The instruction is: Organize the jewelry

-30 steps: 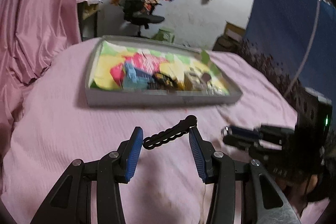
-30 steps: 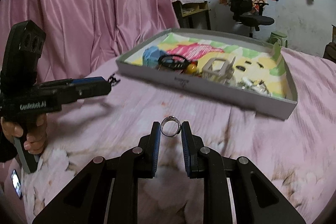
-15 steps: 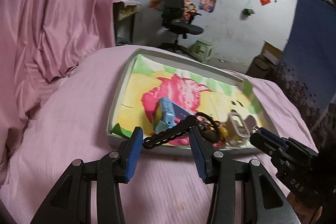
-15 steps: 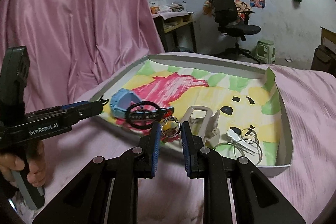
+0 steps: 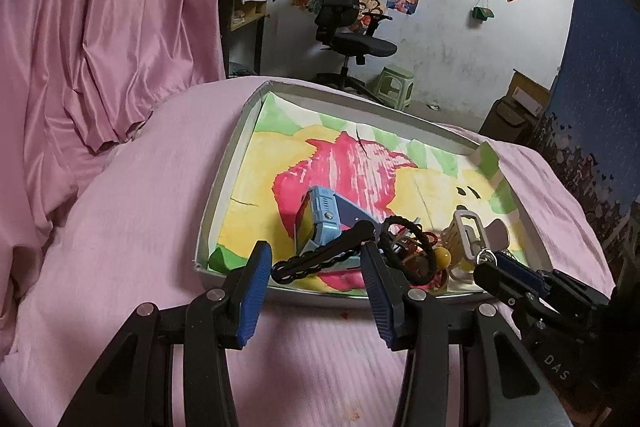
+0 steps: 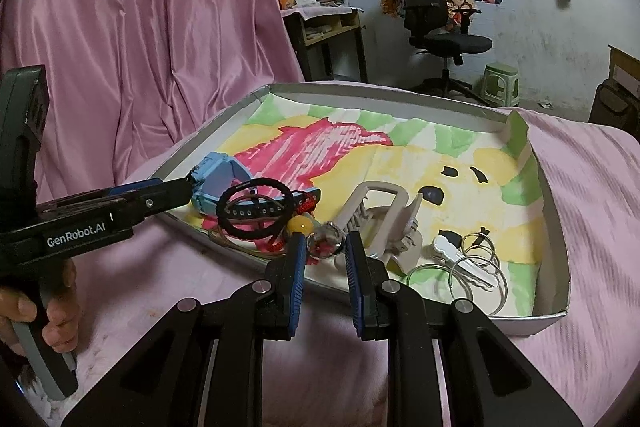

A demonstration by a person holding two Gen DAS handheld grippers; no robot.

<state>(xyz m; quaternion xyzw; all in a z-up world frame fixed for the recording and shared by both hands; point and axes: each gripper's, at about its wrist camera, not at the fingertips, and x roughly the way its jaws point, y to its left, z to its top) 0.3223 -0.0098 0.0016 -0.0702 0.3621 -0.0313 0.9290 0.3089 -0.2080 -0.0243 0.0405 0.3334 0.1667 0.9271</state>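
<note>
A grey tray (image 5: 224, 187) lined with a bright yellow, pink and green picture lies on the pink bedcover. My left gripper (image 5: 316, 269) is shut on a black beaded bracelet (image 5: 320, 251) that spans its blue pads, over the tray's near edge beside a blue watch (image 5: 320, 219). My right gripper (image 6: 325, 253) is shut on a small silver ring (image 6: 325, 242), just above the tray's near rim (image 6: 556, 319). The left gripper (image 6: 120, 207) shows from the side in the right wrist view, a hand on its handle.
In the tray lie a black hair tie (image 6: 252, 213), a yellow bead (image 6: 303, 225), a beige hair claw (image 6: 384, 223), a white clip (image 6: 460, 251) and silver hoops (image 6: 476, 275). Its far half is bare paper. A pink curtain (image 6: 140, 27) hangs on the left.
Both grippers have moved forward from the bare bedcover to the tray's near edge, still holding the bracelet and the ring. The tray now fills the middle of both views.
</note>
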